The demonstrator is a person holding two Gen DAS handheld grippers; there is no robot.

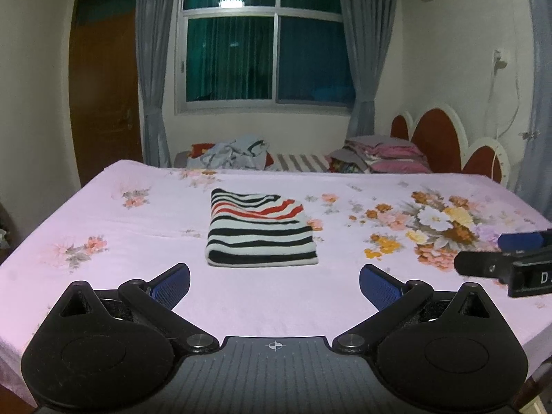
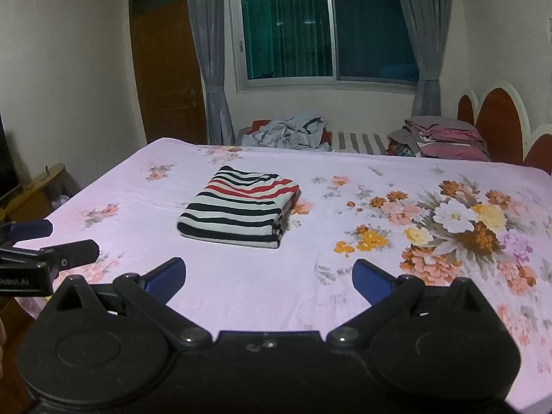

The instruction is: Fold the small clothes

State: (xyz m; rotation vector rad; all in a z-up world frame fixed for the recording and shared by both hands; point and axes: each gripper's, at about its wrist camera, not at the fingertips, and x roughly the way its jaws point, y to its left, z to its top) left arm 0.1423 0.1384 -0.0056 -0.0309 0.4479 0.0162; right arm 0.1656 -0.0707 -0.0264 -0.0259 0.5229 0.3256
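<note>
A small striped garment (image 1: 260, 229), black, white and red, lies folded into a neat rectangle on the pink floral bedsheet (image 1: 103, 224). It also shows in the right wrist view (image 2: 238, 208). My left gripper (image 1: 274, 284) is open and empty, held just short of the garment's near edge. My right gripper (image 2: 269, 281) is open and empty, short of the garment and to its right. The right gripper's fingers (image 1: 483, 264) show at the right edge of the left wrist view. The left gripper's fingers (image 2: 69, 252) show at the left edge of the right wrist view.
A heap of loose clothes (image 1: 234, 153) and a stack of folded bedding (image 1: 383, 155) lie at the bed's far side below the window. A red headboard (image 1: 438, 141) stands at the right. A wooden door (image 1: 103, 103) is at the far left.
</note>
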